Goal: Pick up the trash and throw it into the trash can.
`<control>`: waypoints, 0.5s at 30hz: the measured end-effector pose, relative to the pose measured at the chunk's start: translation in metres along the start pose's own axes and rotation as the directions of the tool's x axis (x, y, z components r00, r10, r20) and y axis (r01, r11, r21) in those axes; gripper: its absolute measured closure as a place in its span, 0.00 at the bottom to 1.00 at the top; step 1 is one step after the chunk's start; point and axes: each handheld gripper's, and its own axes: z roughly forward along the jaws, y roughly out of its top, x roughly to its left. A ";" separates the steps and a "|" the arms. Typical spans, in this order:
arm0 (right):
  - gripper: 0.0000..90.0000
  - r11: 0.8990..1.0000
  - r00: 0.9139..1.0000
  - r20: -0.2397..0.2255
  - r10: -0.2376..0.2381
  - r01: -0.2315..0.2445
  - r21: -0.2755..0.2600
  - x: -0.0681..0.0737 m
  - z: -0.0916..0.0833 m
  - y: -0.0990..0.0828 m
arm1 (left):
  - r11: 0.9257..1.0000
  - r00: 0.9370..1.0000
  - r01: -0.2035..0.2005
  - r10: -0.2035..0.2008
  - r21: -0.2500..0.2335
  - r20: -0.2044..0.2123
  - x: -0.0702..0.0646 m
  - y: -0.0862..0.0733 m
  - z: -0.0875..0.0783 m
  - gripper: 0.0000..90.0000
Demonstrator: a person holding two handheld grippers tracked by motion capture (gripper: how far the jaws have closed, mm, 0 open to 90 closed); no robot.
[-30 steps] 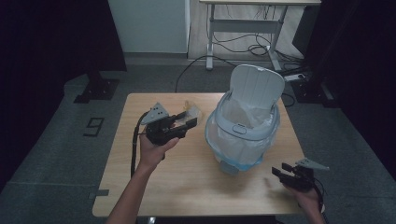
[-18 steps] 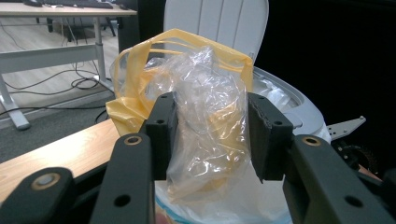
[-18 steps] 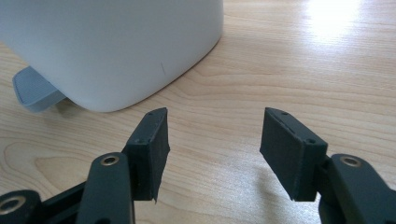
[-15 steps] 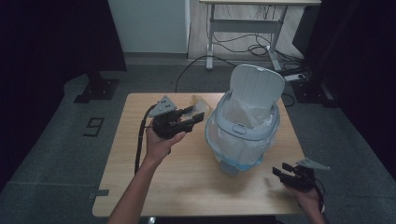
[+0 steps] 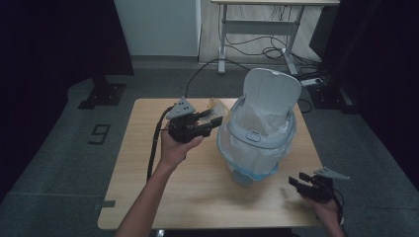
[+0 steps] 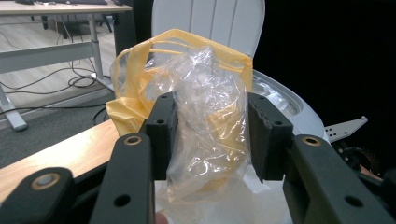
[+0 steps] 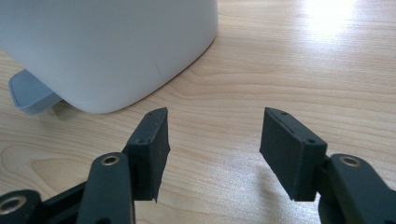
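Table (image 5: 148,197), light wood: pedal bin (image 5: 257,143) is standing toward its right edge, lid up, liner fitted. My left claw (image 5: 213,122) is pinching a crumpled plastic bag (image 6: 205,121), clear and yellow, at the bin's left rim. I'm aiming to clear the rim before letting go. Right claw (image 5: 296,181) is idling half open, empty, near the front-right corner. Bin's inside is hidden.
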 end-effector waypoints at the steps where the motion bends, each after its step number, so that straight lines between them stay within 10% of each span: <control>1: 0.46 1.000 1.000 0.000 0.000 0.000 0.000 0.000 0.000 0.000 | 1.000 1.000 0.001 -0.001 0.001 0.002 0.000 0.001 0.001 0.64; 15: 0.46 1.000 1.000 0.000 0.000 0.000 0.002 0.000 0.000 0.000 | 1.000 1.000 -0.009 0.009 0.013 0.018 -0.009 0.006 0.015 0.64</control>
